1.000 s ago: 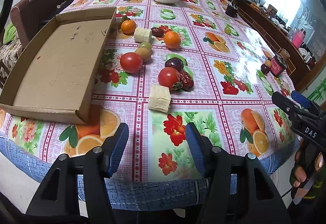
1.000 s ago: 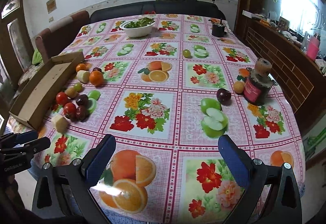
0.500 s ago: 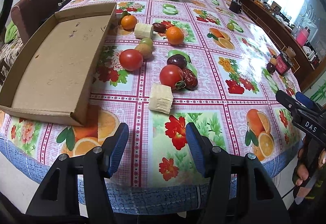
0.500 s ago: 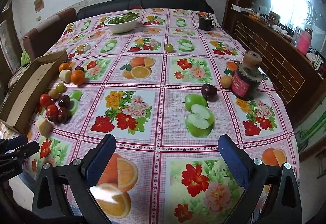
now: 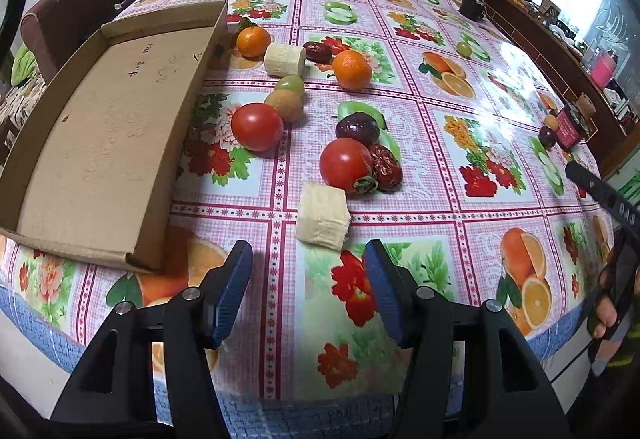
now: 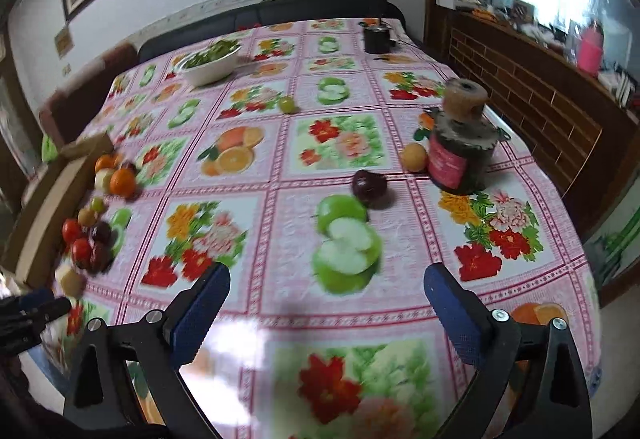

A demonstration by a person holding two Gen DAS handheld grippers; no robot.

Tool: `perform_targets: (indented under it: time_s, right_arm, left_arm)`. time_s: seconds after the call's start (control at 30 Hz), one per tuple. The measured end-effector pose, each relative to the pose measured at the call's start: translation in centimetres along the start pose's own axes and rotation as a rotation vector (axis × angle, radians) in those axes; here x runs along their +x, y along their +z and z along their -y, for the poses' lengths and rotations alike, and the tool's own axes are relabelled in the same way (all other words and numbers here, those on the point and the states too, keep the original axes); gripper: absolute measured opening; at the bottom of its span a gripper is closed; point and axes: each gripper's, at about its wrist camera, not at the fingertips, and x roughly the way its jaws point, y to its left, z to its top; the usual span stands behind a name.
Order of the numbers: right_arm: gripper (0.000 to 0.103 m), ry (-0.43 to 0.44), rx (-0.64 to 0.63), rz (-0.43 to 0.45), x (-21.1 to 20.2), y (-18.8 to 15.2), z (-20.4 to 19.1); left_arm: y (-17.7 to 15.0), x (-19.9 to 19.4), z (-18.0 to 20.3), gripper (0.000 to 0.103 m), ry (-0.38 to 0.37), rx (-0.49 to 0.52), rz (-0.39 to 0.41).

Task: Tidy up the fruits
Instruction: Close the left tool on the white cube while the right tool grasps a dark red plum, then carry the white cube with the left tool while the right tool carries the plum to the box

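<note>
Cardboard tray flat; ridged banana chunk, perhaps; both grippers' jaws apart, empty.

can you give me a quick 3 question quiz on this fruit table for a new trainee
1. True or false: the cardboard tray already holds fruit.
2. Multiple choice: what lies nearest in front of the left gripper? A) an orange B) a pale cut banana piece C) a green grape
3. Short answer: which two loose fruits sit beside the dark jar on the right side of the table?

Key
1. False: the tray is empty, and the fruit lies on the tablecloth beside it.
2. B: the banana piece lies just ahead of the open fingers, untouched.
3. A dark purple fruit and a small yellow-orange fruit.
</note>
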Motion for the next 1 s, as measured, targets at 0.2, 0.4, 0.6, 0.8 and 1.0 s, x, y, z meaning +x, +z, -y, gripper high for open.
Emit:
perform_targets:
  time_s: [0.2,0.4,0.6,0.8,1.0]
  right_arm:
    - [0.077,0.068,0.062,-0.047,2.9,1.7,1.4]
    - [0.065,0.068,0.037,-0.046,4.9,3.3,1.1]
    - [0.047,-0.021,-0.022,-0.015,6.0,4.7,0.6]
    - [0.006,0.034,-0.016,0.002,5.0,4.6,0.8]
    - [0.002,0.102,0.008,0.01,3.7,3.3,0.7]
  left_arm:
    - [0.8,0.8,-0.1,0.057,-0.006,-0.007,-0.01]
    - [1.4,1.3,0.0,0.057,-0.034,-0.01,-0.002]
    - [1.8,1.7,0.5,0.04,-0.038,0.008,0.024]
    - [1.5,1.3,0.6,0.023,-0.016,0.022,0.033]
    - [0.8,0.9,0.5,0.023,-0.035,0.019,0.03]
